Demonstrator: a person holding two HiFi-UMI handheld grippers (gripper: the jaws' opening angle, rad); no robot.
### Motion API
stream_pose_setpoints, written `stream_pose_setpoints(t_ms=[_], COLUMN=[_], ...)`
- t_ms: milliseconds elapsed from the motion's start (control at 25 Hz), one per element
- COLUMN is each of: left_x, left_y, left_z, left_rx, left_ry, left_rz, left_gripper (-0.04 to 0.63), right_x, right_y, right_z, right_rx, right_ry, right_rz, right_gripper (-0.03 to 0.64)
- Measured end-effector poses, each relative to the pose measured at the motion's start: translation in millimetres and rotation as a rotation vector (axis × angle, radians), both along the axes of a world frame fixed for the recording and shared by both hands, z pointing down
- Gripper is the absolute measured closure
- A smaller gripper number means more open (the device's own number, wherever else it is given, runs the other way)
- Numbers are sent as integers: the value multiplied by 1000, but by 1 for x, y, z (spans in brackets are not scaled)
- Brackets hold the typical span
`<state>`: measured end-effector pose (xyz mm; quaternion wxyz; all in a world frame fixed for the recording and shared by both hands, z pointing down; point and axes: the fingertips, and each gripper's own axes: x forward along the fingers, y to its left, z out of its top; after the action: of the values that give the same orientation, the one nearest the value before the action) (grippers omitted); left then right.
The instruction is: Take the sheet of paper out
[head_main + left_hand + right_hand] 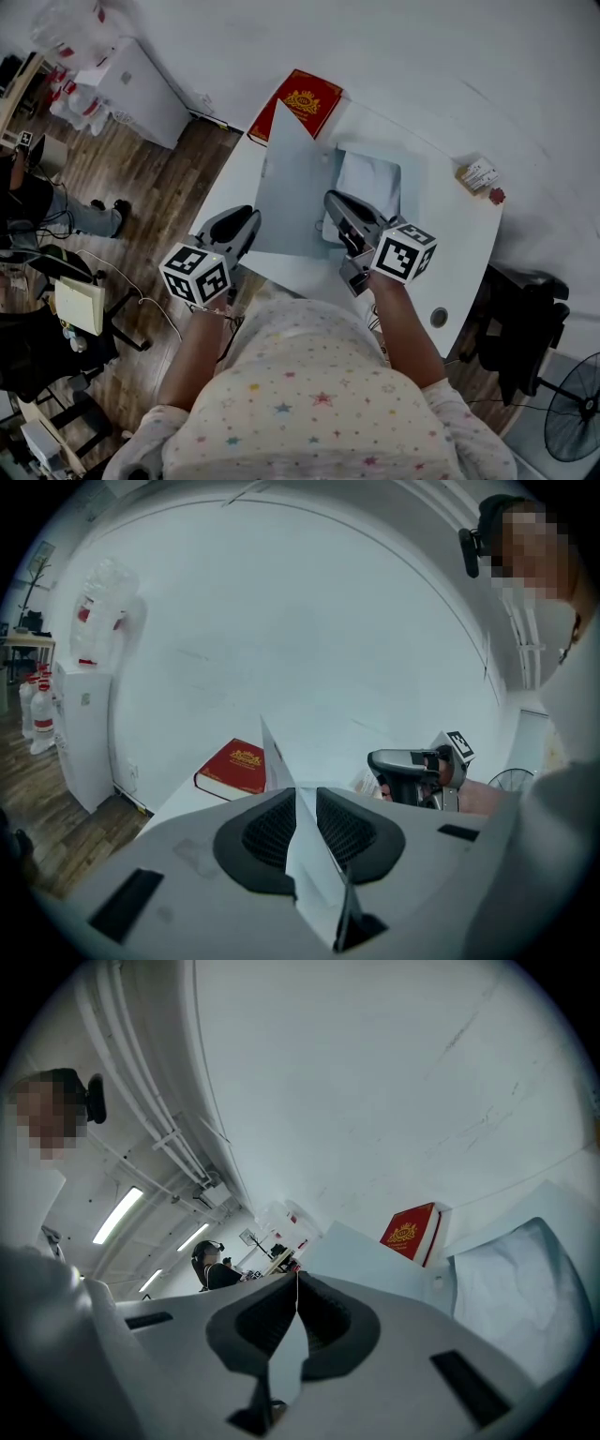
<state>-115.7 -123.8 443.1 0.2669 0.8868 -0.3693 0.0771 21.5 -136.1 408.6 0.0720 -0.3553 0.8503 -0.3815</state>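
A large pale blue sheet stands tilted up from the white table. Its near left corner is pinched in my left gripper. In the left gripper view the sheet runs edge-on between the shut jaws of my left gripper. To the right a crumpled clear file pocket lies flat. My right gripper sits at the pocket's near left edge. In the right gripper view my right gripper is shut on a thin pale layer; sheet or pocket, I cannot tell.
A red book lies at the table's far edge behind the sheet. A small card box sits at the far right. A white cabinet stands on the left, a black chair and a fan on the right.
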Motion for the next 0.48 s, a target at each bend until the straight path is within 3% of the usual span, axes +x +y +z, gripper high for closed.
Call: stream_pose_setpoints(t_ms=[120,480], left_x=[-3,-24], left_y=[1,-7], left_z=[12,31], left_rx=[-30,-80], left_ry=[-18,42], left_rz=[7,-53], left_gripper=[534,554], right_x=[4,27], right_y=[1,10], right_z=[2,15], right_rx=[-3,-39], right_ry=[4,35], right_rz=[8,51], right_gripper=[612,612])
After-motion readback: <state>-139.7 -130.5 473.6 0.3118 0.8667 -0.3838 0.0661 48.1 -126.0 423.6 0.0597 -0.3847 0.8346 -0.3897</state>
